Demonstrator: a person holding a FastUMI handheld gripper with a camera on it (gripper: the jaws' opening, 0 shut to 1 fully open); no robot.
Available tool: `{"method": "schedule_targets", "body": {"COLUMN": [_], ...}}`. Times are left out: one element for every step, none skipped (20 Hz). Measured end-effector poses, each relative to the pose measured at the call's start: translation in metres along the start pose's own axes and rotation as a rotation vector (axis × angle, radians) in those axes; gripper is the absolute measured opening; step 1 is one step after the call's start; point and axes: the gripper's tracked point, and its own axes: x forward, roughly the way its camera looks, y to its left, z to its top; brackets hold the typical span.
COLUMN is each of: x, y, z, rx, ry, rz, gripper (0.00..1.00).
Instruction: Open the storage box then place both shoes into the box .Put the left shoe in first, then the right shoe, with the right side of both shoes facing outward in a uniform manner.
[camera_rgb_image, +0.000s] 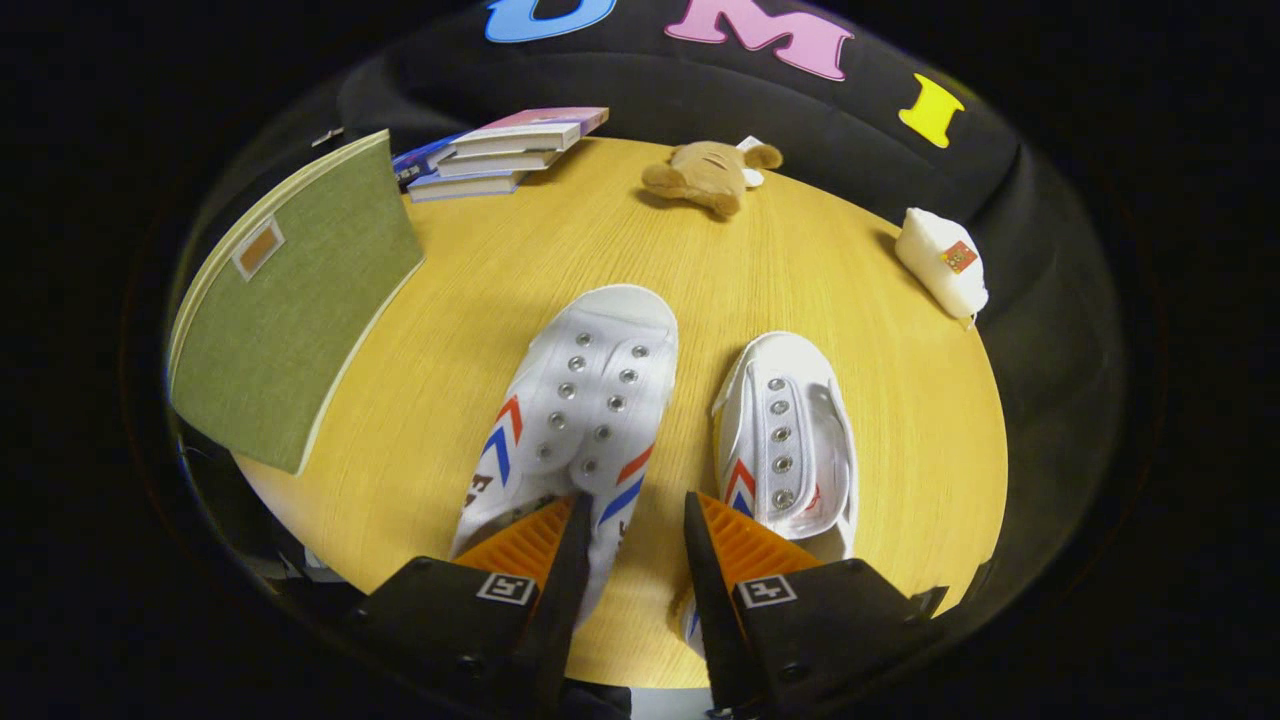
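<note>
**Two white shoes on a round wooden bench, claw spread above them**

Black cloth walls close in behind a round, pale yellow wooden bench (800, 270) seen from above. Two white canvas lace-less shoes with metal eyelets and red and blue chevron stripes lie side by side near the middle of the bench, toes pointing away from the camera. The larger-looking shoe on the left (580, 410) sits flat, its upper showing two rows of eyelets. The shoe on the right (790, 430) is tilted onto its side, so one row of eyelets and the edge of the sole face up. A strip of bare wood separates the two.

The claw (630, 525) hovers over the heel ends of the shoes. Its two fingers are spread apart and grip nothing; the left finger overlaps the left shoe's heel area, the right finger overlaps the right shoe's heel area, and bare bench shows in the gap between them.

To the left of the shoes, a green fabric-covered storage box (290, 310) with a small tan label rests closed, its lid down. Beyond it lies a loose stack of books (500, 150). A brown plush toy (710, 172) lies at the far edge of the bench, and a white soft pouch (942, 262) with a small coloured patch sits at the far right edge.
</note>
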Motion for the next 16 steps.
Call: {"method": "schedule_targets", "body": {"x": [0.005, 0.006, 0.008, 0.007, 0.010, 0.010, 0.010, 0.009, 0.009, 0.006, 0.004, -0.001, -0.005, -0.011, -0.017, -0.022], "y": [0.005, 0.006, 0.008, 0.009, 0.014, 0.019, 0.019, 0.018, 0.017, 0.016, 0.015, 0.017, 0.019, 0.019, 0.019, 0.022], "z": [0.003, 0.002, 0.004, 0.004, 0.002, -0.001, 0.001, 0.000, 0.003, 0.001, 0.004, 0.008, 0.014, 0.019, 0.024, 0.031], "rx": [0.030, 0.047, 0.067, 0.088, 0.117, 0.154, 0.189, 0.198, 0.198, 0.202, 0.219, 0.238, 0.253, 0.249, 0.244, 0.253], "ry": [-0.015, -0.025, -0.052, -0.071, -0.074, -0.065, -0.068, -0.054, -0.062, -0.052, -0.049, -0.058, -0.067, -0.070, -0.076, -0.089], "rz": [0.009, 0.010, 0.017, 0.031, 0.061, 0.092, 0.102, 0.114, 0.127, 0.141, 0.152, 0.175, 0.189, 0.190, 0.194, 0.206], "gripper": [0.56, 0.56, 0.55, 0.54, 0.53, 0.43, 0.33, 0.23, 0.20, 0.10, 0.06, 0.05, 0.05, 0.05, 0.05, 0.05]}}
